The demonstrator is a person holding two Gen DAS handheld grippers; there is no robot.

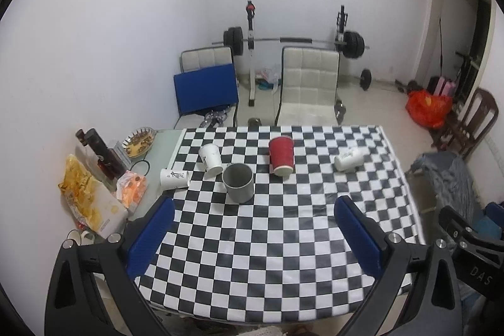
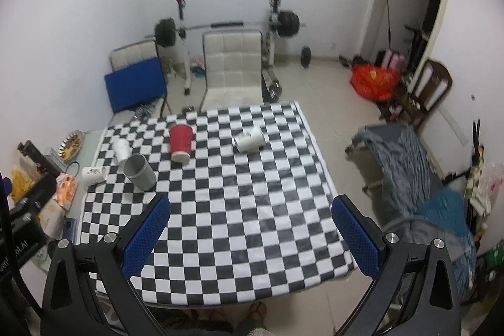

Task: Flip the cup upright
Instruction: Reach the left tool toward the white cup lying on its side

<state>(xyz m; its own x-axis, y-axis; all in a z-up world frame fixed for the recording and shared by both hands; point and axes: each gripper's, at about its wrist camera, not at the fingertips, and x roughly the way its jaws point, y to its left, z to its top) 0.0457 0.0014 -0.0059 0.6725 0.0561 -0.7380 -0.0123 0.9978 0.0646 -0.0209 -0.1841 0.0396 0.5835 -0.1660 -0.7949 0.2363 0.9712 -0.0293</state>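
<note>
1. Presently, left wrist view: the left gripper (image 1: 253, 211) hangs above the near half of the checkered tablecloth (image 1: 267, 266), its blue pads spread wide with nothing between them.
2. Cups lie well beyond it on the far half of the cloth. The grey cup (image 1: 237, 182) stands upright, mouth up. The red cup (image 1: 282, 156) appears inverted, narrow base uppermost. One white cup (image 1: 210, 159) just left of the grey one also looks inverted or tilted; another white cup (image 1: 174, 178) lies on its side at the cloth's left edge; a third white cup (image 1: 348, 159) lies on its side to the right.
3. Snack bags (image 1: 91, 200) and a dark bottle (image 1: 104, 155) crowd the bare table strip at left.
4. Right wrist view: the right gripper (image 2: 252, 210) is likewise released and empty, over the near right part of the cloth. The red cup (image 2: 180, 142) and the toppled white cup (image 2: 249, 140) sit ahead, apart from each other.
5. Assessment: neither gripper touches any cup. Only the grey cup is judged upright; which cup is the target cannot be told. Approach, grasp and flip all remain.
</note>
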